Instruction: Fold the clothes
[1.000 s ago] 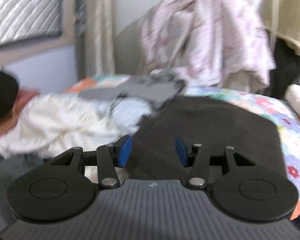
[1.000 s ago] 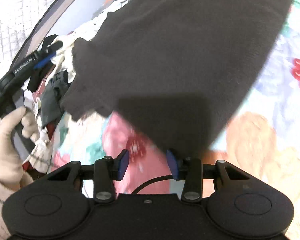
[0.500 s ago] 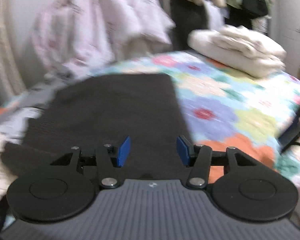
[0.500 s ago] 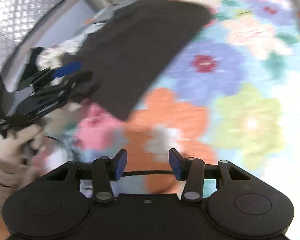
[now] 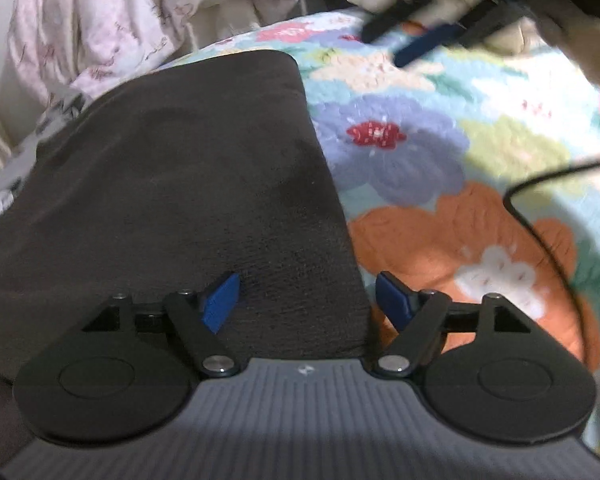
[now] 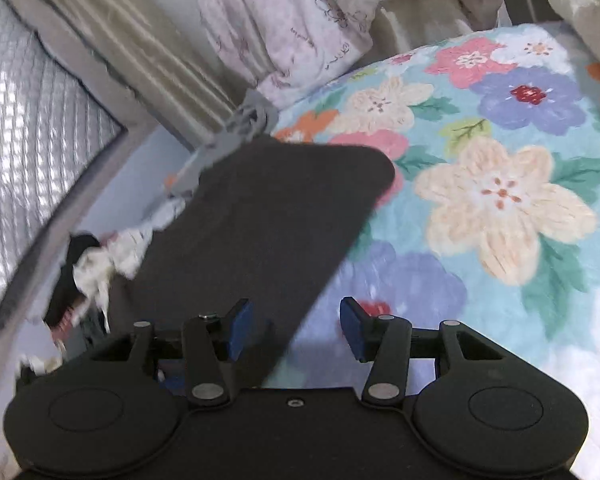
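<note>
- A dark garment (image 5: 172,200) lay flat on the flowered bedcover (image 5: 440,168), folded into a long shape.
- The left gripper (image 5: 307,300) hovered over its near right corner, fingers spread and holding nothing.
- The right gripper (image 6: 296,328) hung above the garment's right edge, fingers spread too.
- Loose clothes (image 6: 112,256) lay beside it.

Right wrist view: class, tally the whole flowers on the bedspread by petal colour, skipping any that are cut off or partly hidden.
Cream flowers: 2
Purple flowers: 1
Pink flowers: 1
Total: 4, all on the floral bedspread beside the dark garment.
</note>
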Available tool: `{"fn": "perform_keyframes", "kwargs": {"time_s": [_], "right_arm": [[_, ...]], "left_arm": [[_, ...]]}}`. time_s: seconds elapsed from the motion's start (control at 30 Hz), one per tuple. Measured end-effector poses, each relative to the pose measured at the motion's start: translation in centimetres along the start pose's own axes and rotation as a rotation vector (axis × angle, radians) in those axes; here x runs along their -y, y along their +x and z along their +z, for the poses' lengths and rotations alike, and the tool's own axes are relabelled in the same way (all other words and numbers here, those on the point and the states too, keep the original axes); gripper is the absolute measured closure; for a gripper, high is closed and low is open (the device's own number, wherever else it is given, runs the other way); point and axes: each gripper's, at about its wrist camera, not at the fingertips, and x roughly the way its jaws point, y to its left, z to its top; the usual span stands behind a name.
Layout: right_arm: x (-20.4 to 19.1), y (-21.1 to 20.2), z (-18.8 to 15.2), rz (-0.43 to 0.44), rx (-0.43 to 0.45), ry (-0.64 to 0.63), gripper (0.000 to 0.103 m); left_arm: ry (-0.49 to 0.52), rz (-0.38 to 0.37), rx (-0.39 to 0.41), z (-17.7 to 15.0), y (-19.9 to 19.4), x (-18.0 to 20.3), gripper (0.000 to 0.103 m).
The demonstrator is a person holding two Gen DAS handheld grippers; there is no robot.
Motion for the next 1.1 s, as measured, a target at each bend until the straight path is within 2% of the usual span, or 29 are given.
{"fn": "perform_keyframes", "kwargs": {"time_s": [0.07,0.1,0.13,0.23,0.3,0.43,0.47,0.53,0.6,0.67,0.7,0.73,0.77,0.8,0.9,1.0,1.1], "right_arm": [[0.9,1.1,0.5,0.024,0.001,0.042,0.048],[1.4,1.6,0.8,0.034,0.0,0.063,0.048],[1.8,2.1,1.0,0.051,-0.003,0.088,0.048],[3.3,3.6,1.6,0.11,-0.013,0.177,0.047],[4.2,4.3,2.0,0.128,-0.021,0.246,0.047],[4.5,6.5,2.7,0.102,-0.071,0.254,0.044],[4.6,7.0,2.9,0.093,-0.084,0.252,0.044],[4.7,8.3,3.3,0.075,-0.107,0.255,0.037],[5.1,10.1,3.4,0.062,-0.109,0.287,0.036],[5.3,11.6,3.5,0.09,-0.065,0.285,0.036],[5.4,12.3,3.6,0.109,-0.039,0.28,0.04],[5.4,12.9,3.7,0.128,-0.013,0.274,0.053],[5.2,13.4,3.9,0.144,0.01,0.27,0.083],[4.8,13.7,4.2,0.155,0.029,0.266,0.086],[2.7,13.4,5.5,0.198,0.078,0.242,0.086],[-0.9,12.5,7.8,0.21,0.09,0.154,0.086],[-4.3,13.1,10.5,0.27,0.063,0.131,0.086]], "left_arm": [[0.038,-0.013,0.024,0.0,-0.2,-0.2,0.07],[0.043,-0.025,0.029,0.1,-0.4,-0.5,0.084],[0.043,-0.038,0.035,0.2,-0.7,-0.8,0.084],[-0.057,-0.088,0.05,0.6,-1.1,-3.0,0.087],[-0.096,-0.094,0.056,0.6,-1.2,-3.8,0.087],[-0.145,-0.104,0.068,0.7,-1.2,-4.8,0.088],[-0.154,-0.113,0.07,0.7,-1.3,-4.9,0.091],[-0.155,-0.13,0.078,0.9,-1.4,-4.9,0.092],[-0.151,-0.138,0.093,1.0,-1.5,-4.9,0.092],[-0.172,-0.146,0.097,1.0,-1.5,-5.5,0.092],[-0.186,-0.146,0.1,1.1,-1.4,-5.7,0.092],[-0.202,-0.149,0.106,1.0,-1.6,-6.1,0.092],[-0.216,-0.149,0.119,1.0,-1.9,-6.5,0.092],[-0.225,-0.144,0.132,1.1,-2.2,-6.9,0.092],[-0.256,-0.122,0.174,1.1,-3.5,-8.3,0.092],[-0.322,-0.12,0.233,1.1,-5.1,-10.6,0.092],[-0.397,-0.135,0.293,1.2,-6.7,-13.7,0.092]]}}
